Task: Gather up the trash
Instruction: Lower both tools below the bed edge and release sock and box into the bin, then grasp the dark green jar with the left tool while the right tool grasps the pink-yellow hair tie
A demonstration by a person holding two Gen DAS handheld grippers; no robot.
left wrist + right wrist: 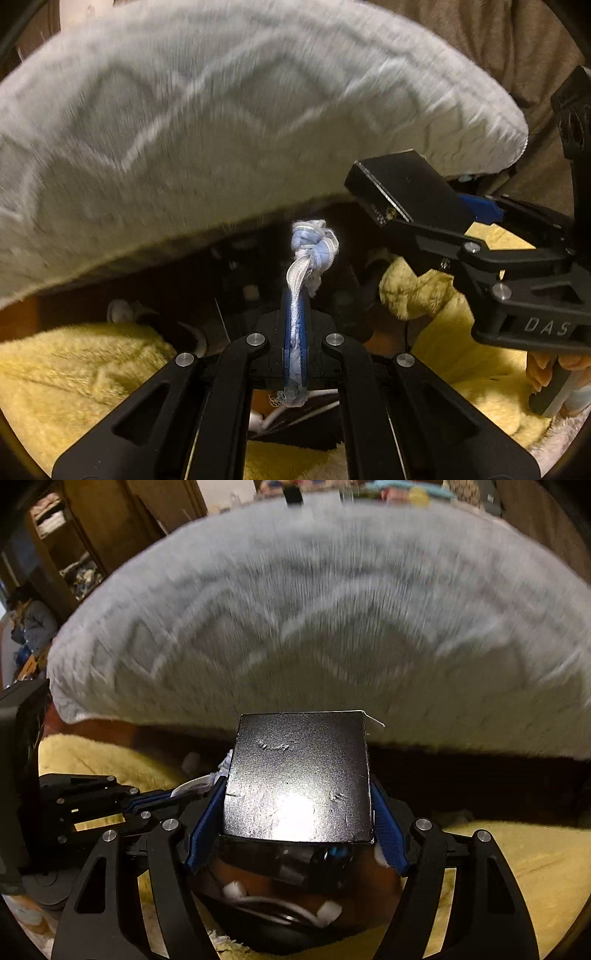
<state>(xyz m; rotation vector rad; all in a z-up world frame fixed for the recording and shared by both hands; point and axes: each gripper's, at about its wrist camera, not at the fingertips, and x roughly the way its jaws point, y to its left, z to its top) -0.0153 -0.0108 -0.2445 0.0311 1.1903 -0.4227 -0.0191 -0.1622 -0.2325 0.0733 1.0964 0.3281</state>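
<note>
Left gripper [294, 354]: black linkage arms, silver rivets, blue pads. Right gripper [297, 808]: same black arms, silver rivets, blue textured pads, white "DAS" lettering.

Glossy scuffed black box [297, 775], fuzzy yellow blanket [517, 867]

Black box [299, 775] and knotted blue-white rag [312, 240], both clamped

Grey-white patterned cushion [314, 627] fills upper view, blurred. Yellow fluffy blanket [74, 369] spread below its near edge. Dark gap between them: white cable [266, 904], small white bits, unclear.
</note>
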